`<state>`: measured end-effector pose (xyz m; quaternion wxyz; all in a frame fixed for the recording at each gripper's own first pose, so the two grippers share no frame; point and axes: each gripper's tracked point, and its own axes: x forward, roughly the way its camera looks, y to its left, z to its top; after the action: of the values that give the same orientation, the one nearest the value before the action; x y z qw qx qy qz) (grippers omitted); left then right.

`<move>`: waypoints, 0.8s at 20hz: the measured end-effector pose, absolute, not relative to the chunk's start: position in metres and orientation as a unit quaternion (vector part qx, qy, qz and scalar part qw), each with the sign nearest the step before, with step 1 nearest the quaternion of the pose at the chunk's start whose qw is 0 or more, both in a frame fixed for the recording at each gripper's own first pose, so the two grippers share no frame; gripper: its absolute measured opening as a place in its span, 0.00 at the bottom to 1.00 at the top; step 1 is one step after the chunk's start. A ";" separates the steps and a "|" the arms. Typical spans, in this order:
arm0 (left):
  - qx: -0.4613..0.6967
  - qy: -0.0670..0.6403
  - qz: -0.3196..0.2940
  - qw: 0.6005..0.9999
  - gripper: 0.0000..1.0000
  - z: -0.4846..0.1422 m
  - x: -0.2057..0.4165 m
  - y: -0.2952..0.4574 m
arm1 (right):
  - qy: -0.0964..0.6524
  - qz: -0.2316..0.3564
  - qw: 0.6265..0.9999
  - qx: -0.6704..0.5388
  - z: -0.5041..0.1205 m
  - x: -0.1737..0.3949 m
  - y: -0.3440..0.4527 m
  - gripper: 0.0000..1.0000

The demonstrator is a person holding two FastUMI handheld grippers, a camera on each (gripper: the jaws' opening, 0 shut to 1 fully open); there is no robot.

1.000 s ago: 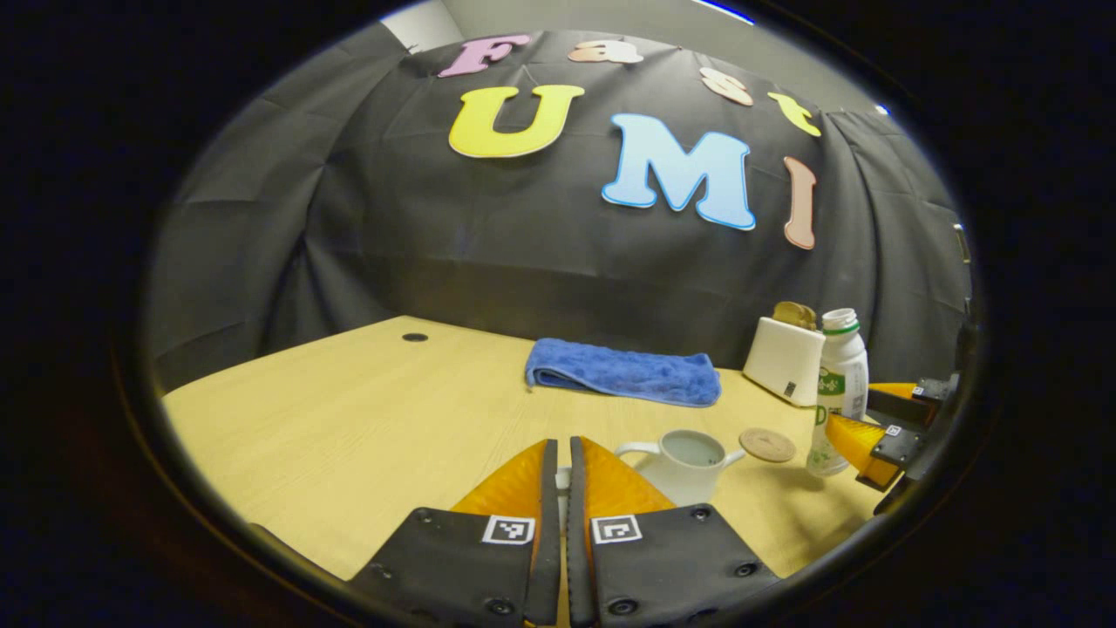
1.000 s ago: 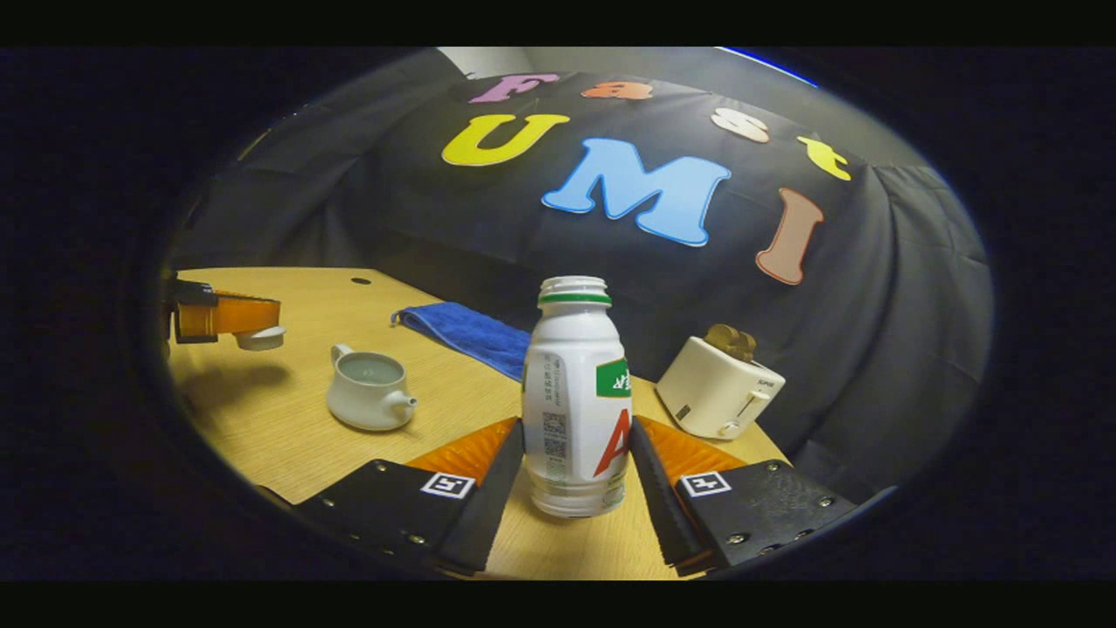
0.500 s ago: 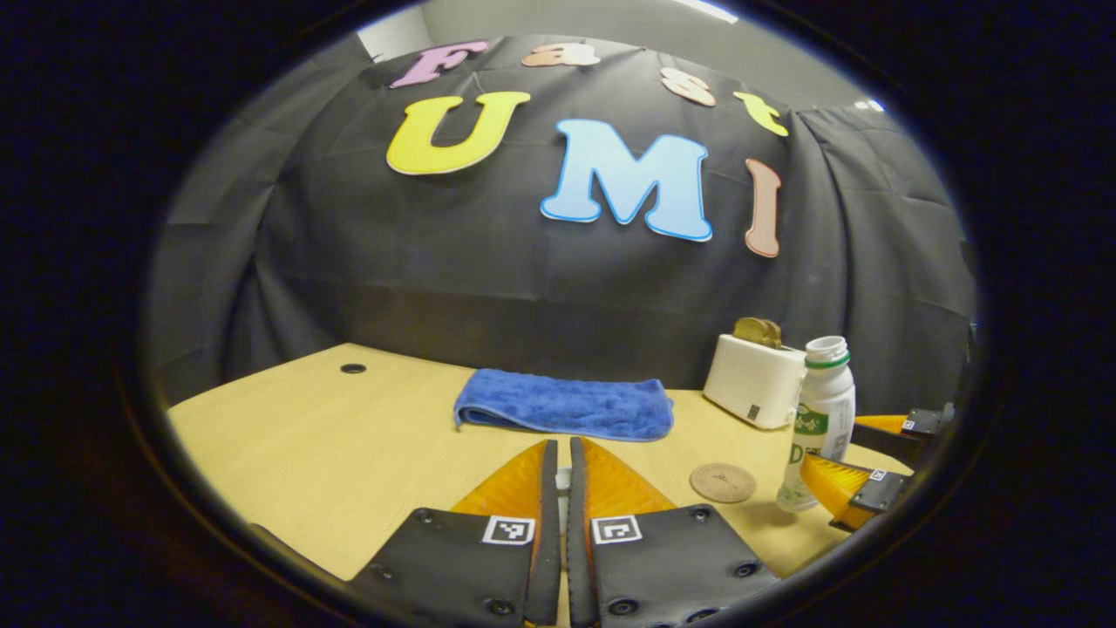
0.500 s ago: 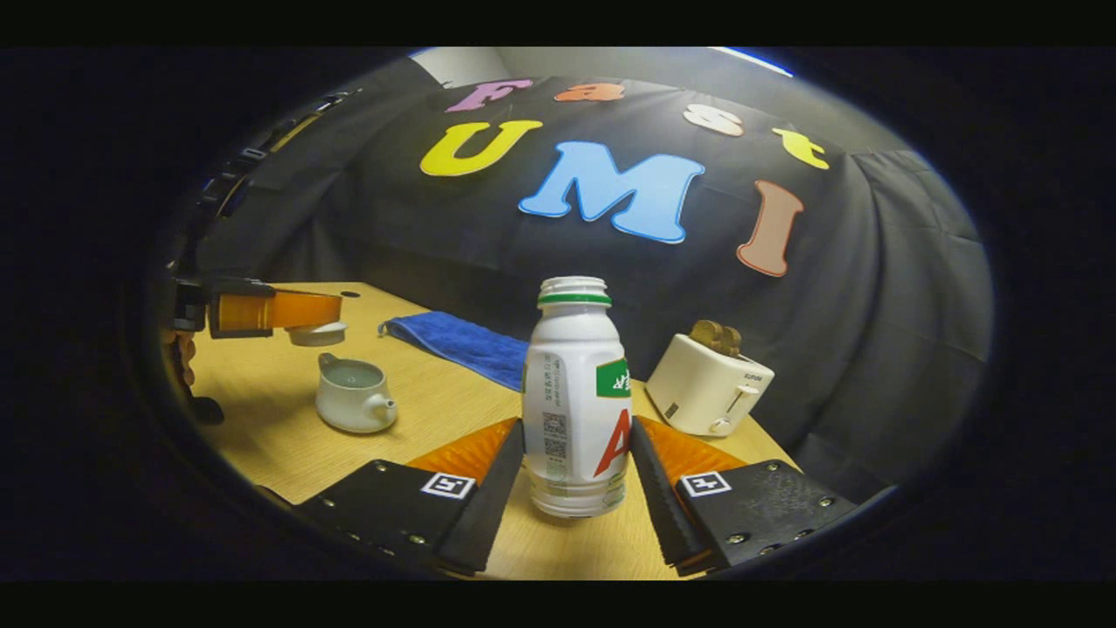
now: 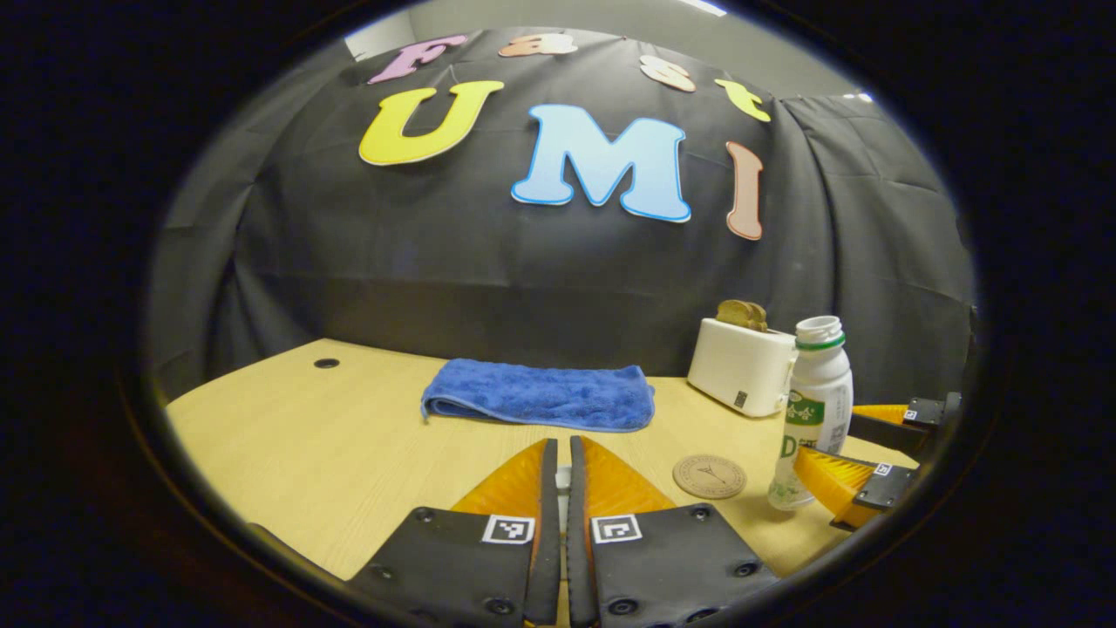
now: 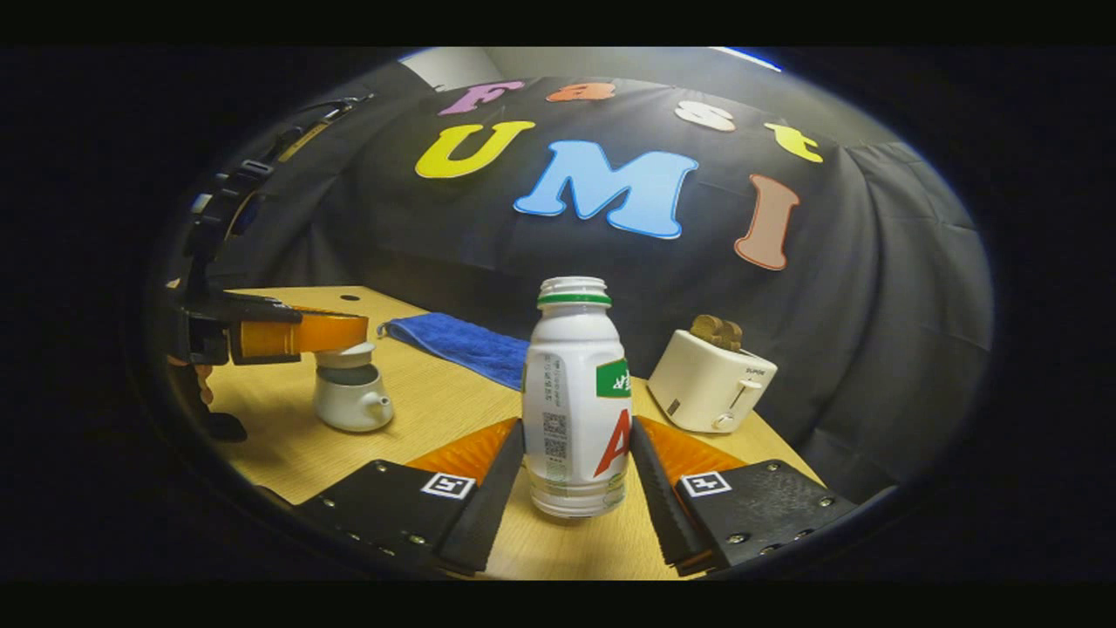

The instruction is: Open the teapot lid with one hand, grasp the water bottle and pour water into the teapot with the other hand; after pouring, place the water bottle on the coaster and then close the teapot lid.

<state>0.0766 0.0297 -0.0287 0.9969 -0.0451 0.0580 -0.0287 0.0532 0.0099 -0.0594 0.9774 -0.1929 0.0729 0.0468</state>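
A folded blue towel (image 5: 540,398) lies on the wooden table (image 5: 331,436); a white toaster (image 5: 741,365) holding bread stands nearby.

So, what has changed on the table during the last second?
The left gripper, its fingers shut on the lid, moved sideways to the teapot and down; the lid now hangs just above the opening, apparently not seated. Nothing was grasped or released. Unchanged: the bottle stands between the right gripper fingers, beside the coaster, not on it.
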 end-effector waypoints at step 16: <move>-0.006 0.061 -0.010 0.998 0.18 -0.051 0.077 0.019 | 0.079 0.043 0.976 -0.197 -0.063 0.053 -0.003 0.71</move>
<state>0.0767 0.0191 -0.0511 0.9981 -0.0056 0.0606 -0.0098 0.0534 -0.0028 -0.0630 0.9763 -0.1971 0.0785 0.0429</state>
